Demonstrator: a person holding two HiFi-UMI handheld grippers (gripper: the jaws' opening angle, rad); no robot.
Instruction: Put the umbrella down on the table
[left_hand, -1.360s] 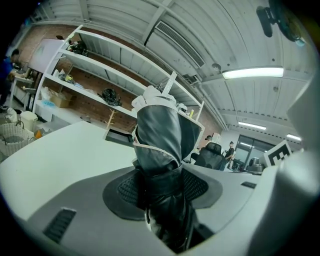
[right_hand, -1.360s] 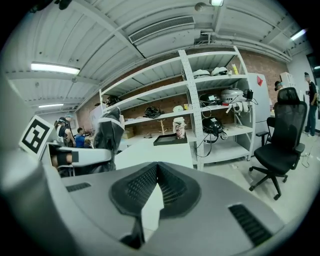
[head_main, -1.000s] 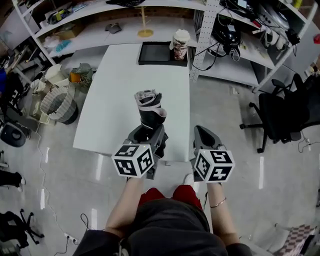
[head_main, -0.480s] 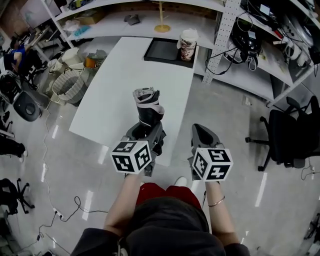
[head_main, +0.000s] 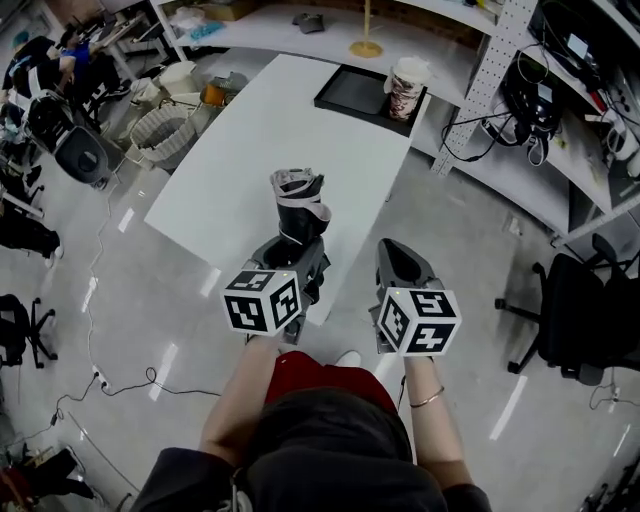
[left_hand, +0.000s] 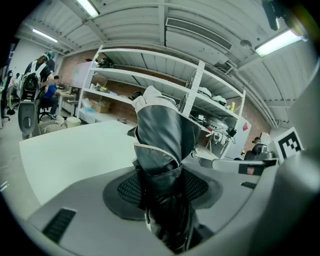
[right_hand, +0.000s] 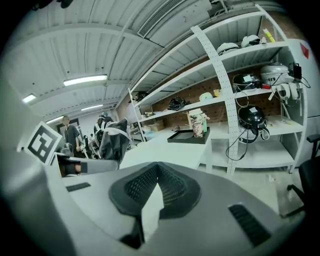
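- Left gripper (left_hand: 162, 192) is clamped on the folded umbrella (left_hand: 161, 132). Both pads press the dark lower part of the bundle, and the grey-and-white canopy folds stand up beyond the jaws.
- Right gripper (right_hand: 156, 182) is closed with the pad tips together and nothing between them. It hangs just beside the left gripper, off the table's near edge.
- Umbrella location: aloft in the left gripper, roughly upright, above the near corner of the white table (head_main: 270, 130) and not resting on it.
- Hazard, early release: the bundle sits close to the near edge, so jaws opened here would likely send it off the table onto the floor.
- Hazard, rolling: the bundle looks rounded. Laid down on a slant or dropped from height, it could roll towards an edge.
- Hazard, snagging: loose fabric lies against the pads and may catch as the jaws part, dragging the umbrella.
- Far end: a black tray (head_main: 350, 92) and a patterned cup (head_main: 408, 88) stand well apart, so contact is unlikely.
- Not readable: the umbrella's lower end is dark and cut off, and the clearance above the tabletop cannot be judged.
- In the head view, the marker cubes cover both sets of jaws.
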